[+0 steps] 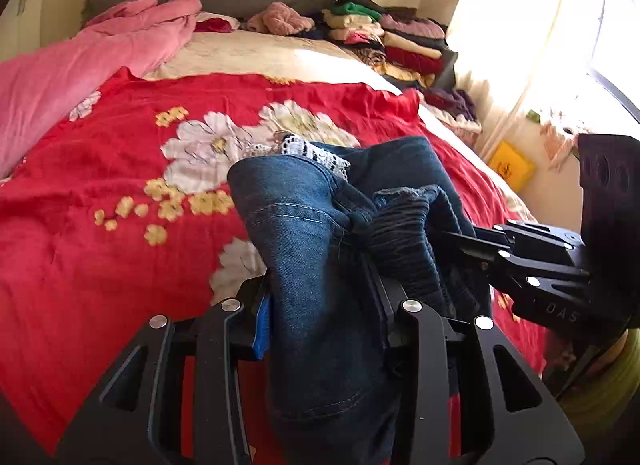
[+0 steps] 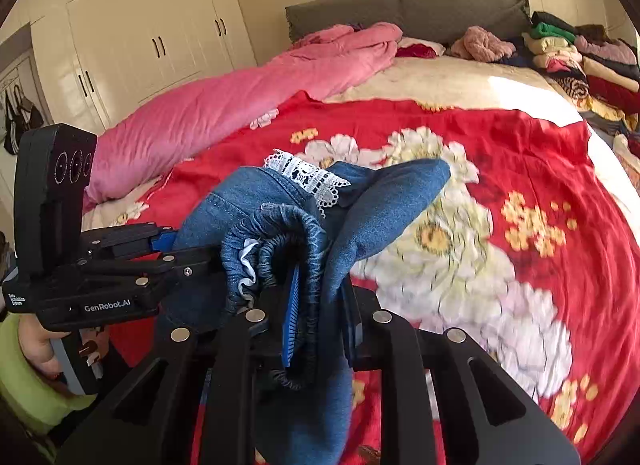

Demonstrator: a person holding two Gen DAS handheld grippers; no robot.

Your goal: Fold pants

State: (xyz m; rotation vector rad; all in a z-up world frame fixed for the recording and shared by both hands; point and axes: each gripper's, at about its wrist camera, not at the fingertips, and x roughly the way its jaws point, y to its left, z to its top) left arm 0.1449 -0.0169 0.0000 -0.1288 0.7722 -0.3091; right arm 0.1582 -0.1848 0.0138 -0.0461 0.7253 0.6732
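Both tools grip one item: small blue denim pants (image 1: 320, 233) with white lace trim and a gathered elastic waistband, bunched and raised above the near part of the red floral bedspread (image 1: 100, 265). The left gripper (image 1: 326, 301) is clamped on the denim; the right gripper (image 2: 316, 317) is clamped on the waistband. Judged soft, light, limp; the waistband corners offer the best hold. A pink quilt (image 1: 80, 61) lies far left, stacked folded clothes (image 1: 392, 37) far right. Nothing obstructs the spread.
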